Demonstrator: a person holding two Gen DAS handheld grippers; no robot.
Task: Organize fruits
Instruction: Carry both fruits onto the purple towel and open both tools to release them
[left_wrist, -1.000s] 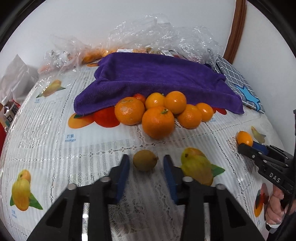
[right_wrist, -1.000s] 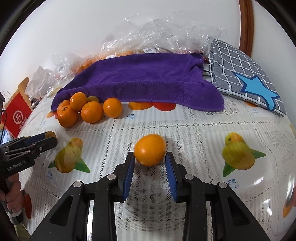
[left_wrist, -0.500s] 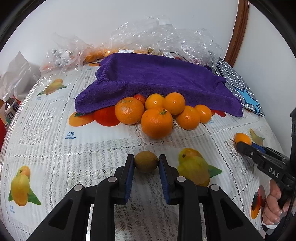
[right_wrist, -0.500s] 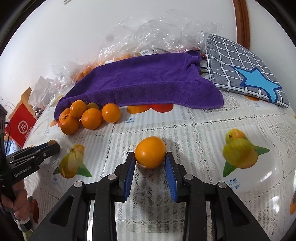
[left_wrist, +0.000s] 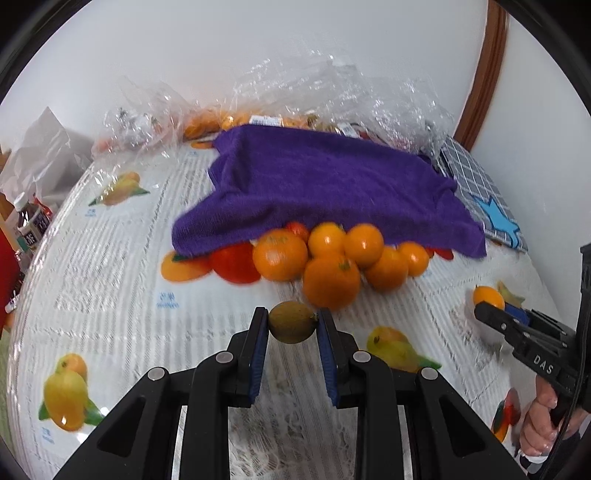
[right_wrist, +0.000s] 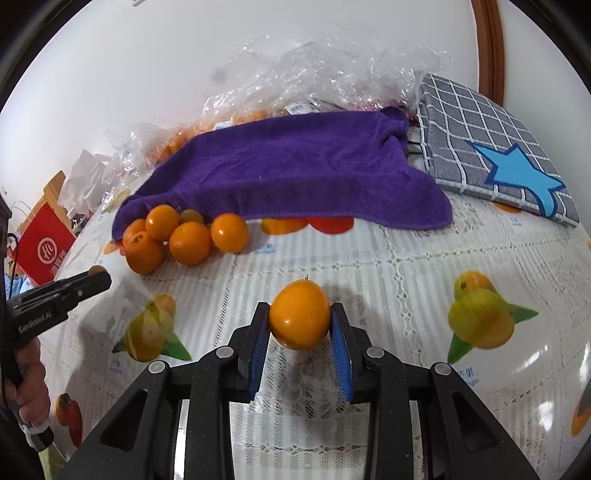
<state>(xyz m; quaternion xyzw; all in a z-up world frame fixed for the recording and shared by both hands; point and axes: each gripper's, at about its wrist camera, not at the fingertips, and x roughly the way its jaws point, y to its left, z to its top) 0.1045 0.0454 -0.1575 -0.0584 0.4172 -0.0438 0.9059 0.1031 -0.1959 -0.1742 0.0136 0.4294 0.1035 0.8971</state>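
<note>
Fruits are mid-sort. Left gripper (left_wrist: 291, 326) fingers clamp a greenish-brown fruit (left_wrist: 292, 322) just in front of the orange pile (left_wrist: 332, 258). Right gripper (right_wrist: 300, 326) fingers clamp an orange fruit (right_wrist: 299, 314), well apart from that pile. Both remain unplaced.

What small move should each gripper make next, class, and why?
Probably carry both fruits toward the orange pile by the purple towel: the left gripper clamps the greenish fruit, the right gripper the orange fruit.
</note>
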